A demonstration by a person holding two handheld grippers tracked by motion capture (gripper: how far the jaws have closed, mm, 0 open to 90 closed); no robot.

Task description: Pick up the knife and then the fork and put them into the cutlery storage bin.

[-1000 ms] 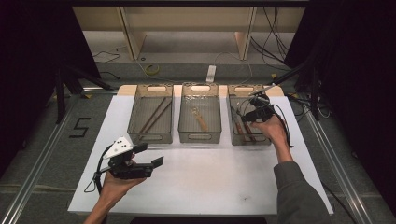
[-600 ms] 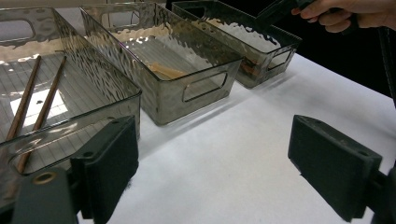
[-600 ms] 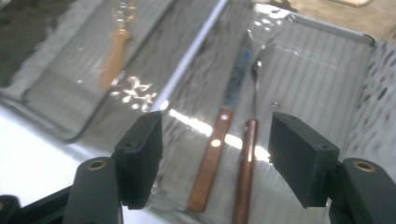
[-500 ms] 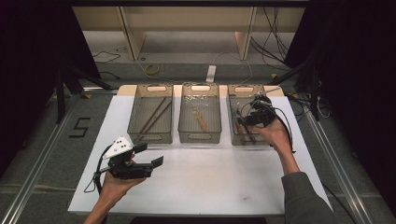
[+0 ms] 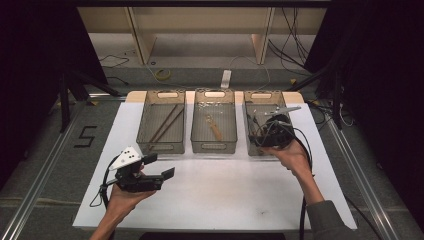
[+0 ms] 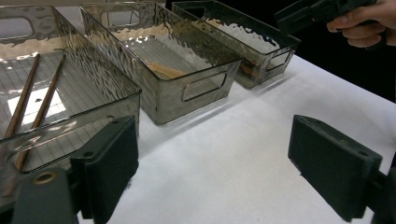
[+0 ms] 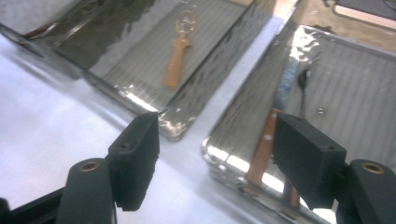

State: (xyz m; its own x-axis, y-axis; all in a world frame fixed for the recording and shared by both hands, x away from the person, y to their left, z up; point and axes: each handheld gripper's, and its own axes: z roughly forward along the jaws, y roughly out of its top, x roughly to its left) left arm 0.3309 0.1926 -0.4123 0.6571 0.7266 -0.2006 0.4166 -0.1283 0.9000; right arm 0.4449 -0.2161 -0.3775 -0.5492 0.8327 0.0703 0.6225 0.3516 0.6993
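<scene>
**Right tool empty above the right-hand bin**

The white tabletop (image 5: 215,200) carries three clear smoked bins in a row at its far side. The left bin (image 5: 161,129) holds two brown chopsticks (image 5: 165,123). The middle bin (image 5: 214,128) holds a wooden-handled utensil (image 7: 176,58). The right bin (image 7: 345,88) holds a knife with a wooden handle (image 7: 264,149) near its front wall. The right tool (image 5: 272,131) hangs over the near end of that bin; its jaws have just been opening and stand wide with nothing between them. The left tool (image 5: 155,167) sits over the near left of the tabletop, jaws wide apart and empty.
</scene>
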